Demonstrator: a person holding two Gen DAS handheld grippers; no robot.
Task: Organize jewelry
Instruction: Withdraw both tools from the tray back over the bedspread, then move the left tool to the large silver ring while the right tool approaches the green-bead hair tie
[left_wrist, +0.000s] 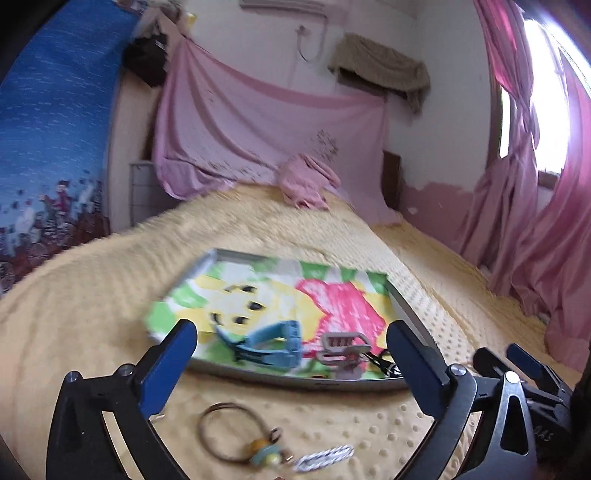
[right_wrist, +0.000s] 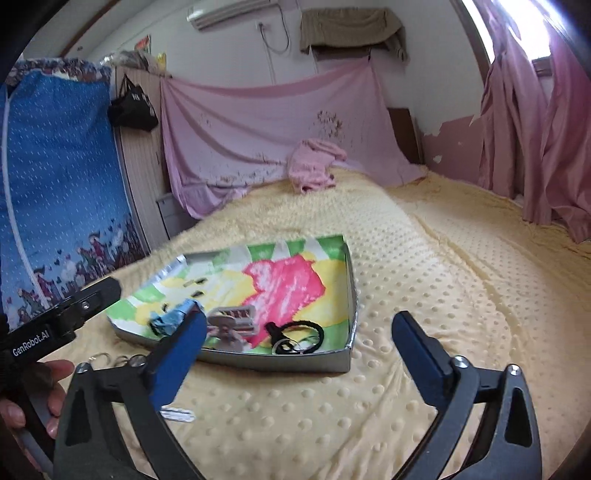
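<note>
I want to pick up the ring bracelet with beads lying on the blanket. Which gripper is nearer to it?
Left. The left gripper hangs right over the bracelet, which lies just before its open jaws. The right gripper is further off, beside the tray's near corner.

One tray (right_wrist: 343, 360), two hair claws: blue (left_wrist: 275, 341), grey-pink (left_wrist: 341, 345). One black ring bunch (right_wrist: 299, 338), one beaded bracelet (left_wrist: 231, 434), one white clip (left_wrist: 327, 456).

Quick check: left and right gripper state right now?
Left gripper: open, holding nothing.
Right gripper: open, holding nothing.
</note>
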